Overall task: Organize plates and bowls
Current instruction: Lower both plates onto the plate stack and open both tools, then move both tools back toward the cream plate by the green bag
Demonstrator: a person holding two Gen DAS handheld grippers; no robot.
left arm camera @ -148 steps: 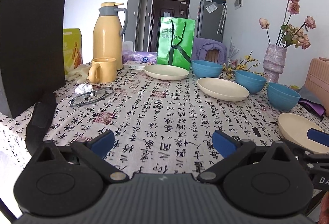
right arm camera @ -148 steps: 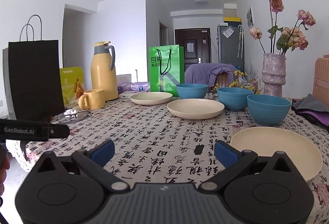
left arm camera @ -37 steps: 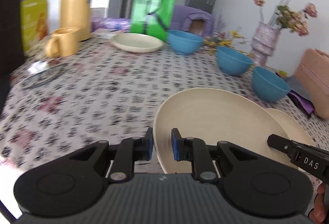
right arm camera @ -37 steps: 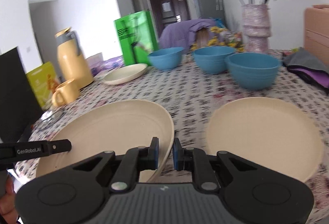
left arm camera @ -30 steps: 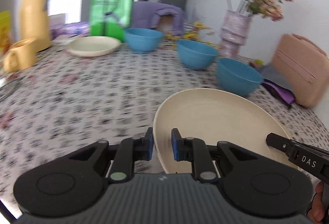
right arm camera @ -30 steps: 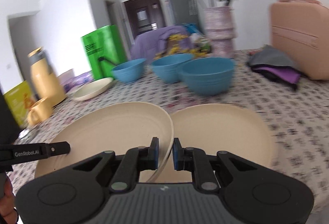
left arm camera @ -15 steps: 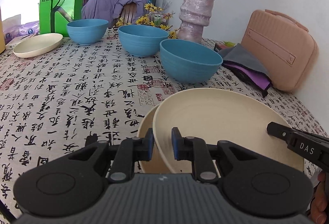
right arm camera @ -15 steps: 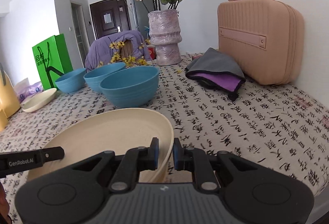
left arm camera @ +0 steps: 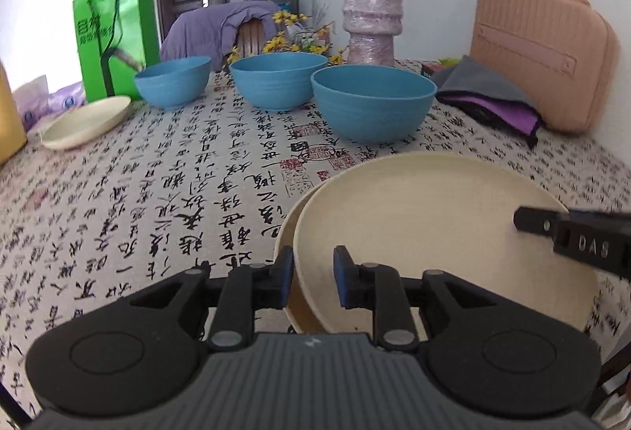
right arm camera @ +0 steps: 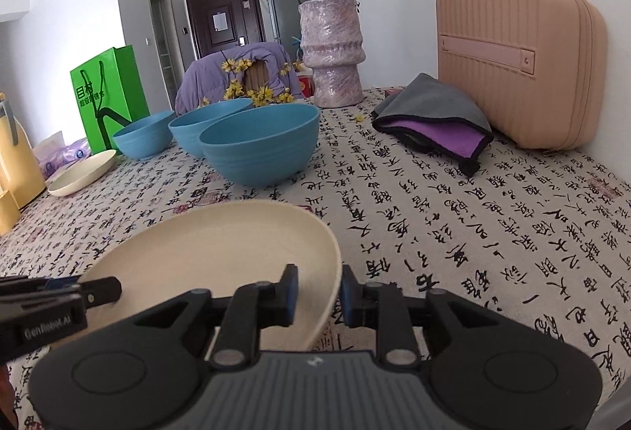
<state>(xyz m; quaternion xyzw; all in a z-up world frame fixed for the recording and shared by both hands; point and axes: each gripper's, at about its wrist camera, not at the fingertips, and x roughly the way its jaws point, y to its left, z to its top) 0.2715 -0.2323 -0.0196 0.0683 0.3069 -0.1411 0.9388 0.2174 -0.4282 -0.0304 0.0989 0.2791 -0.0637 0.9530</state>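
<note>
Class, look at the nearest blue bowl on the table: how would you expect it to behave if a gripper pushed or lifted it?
The nearest blue bowl looks rigid, so it should hold its shape. Its rounded wall narrows to a small base, so a push near the rim may tip or rock it. It looks thin-walled and matte, probably light and not very slippery.

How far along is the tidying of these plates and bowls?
Done: the top plate sits on a second plate. In hand: left hand-held gripper and right hand-held gripper straddle its rim, jaws slightly apart. Left: a third plate and three blue bowls, unstacked.
</note>
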